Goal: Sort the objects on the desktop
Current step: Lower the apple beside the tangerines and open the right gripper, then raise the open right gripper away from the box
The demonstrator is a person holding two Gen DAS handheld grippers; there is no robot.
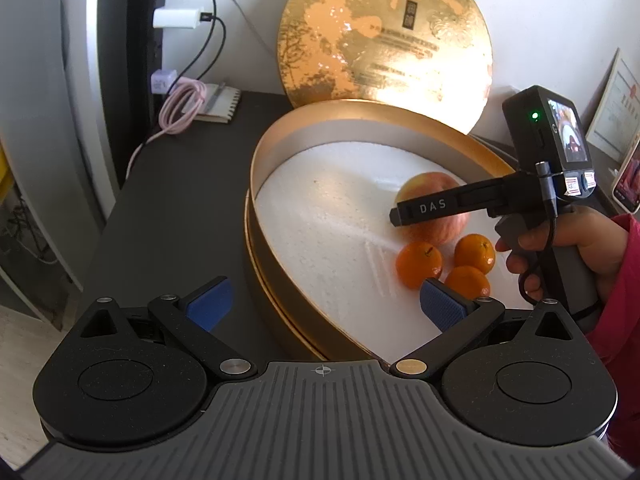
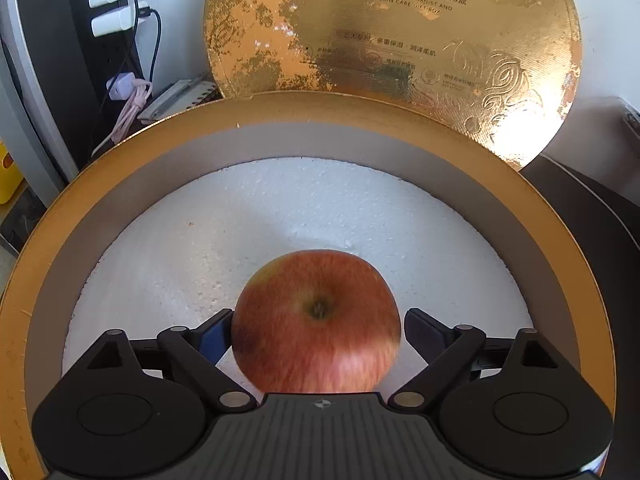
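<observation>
Nearest, right view: apple (image 2: 316, 320), one, red with a yellowish patch, sits between my right gripper (image 2: 318, 330) fingers and fills the gap.
Right grip: left blue pad touches the apple's side; the other finger (image 2: 424, 332) stands just off it with a sliver of white showing, so I cannot tell if I am clamping or only bracketing it.
Left gripper (image 1: 324, 304): spread wide, nothing between its two blue pads (image 1: 442, 304), held over the near rim of the box.
Box (image 1: 256, 184): one, round, gold-rimmed, on the dark desk (image 1: 180, 184), lined with a white foam disc (image 2: 280, 208).
Where the fruit is: all inside the box, on the foam, toward its right side in the left view.
Tangerines (image 1: 419, 265): three, clustered just beside the apple, nearer my left gripper.
Lid (image 1: 384, 36): one gold disc, propped upright against the wall behind the box.
In the way: in the left view my right gripper's black finger marked DAS crosses in front of the apple (image 1: 436, 216); my hand (image 1: 568, 248) and a red sleeve sit behind it.
Around, left: two white chargers (image 1: 176, 18) with black cables, one coiled pink cable (image 1: 182, 108), one small notepad (image 1: 220, 102).
Around, right: one framed paper (image 1: 616, 108) leaning at the wall.
</observation>
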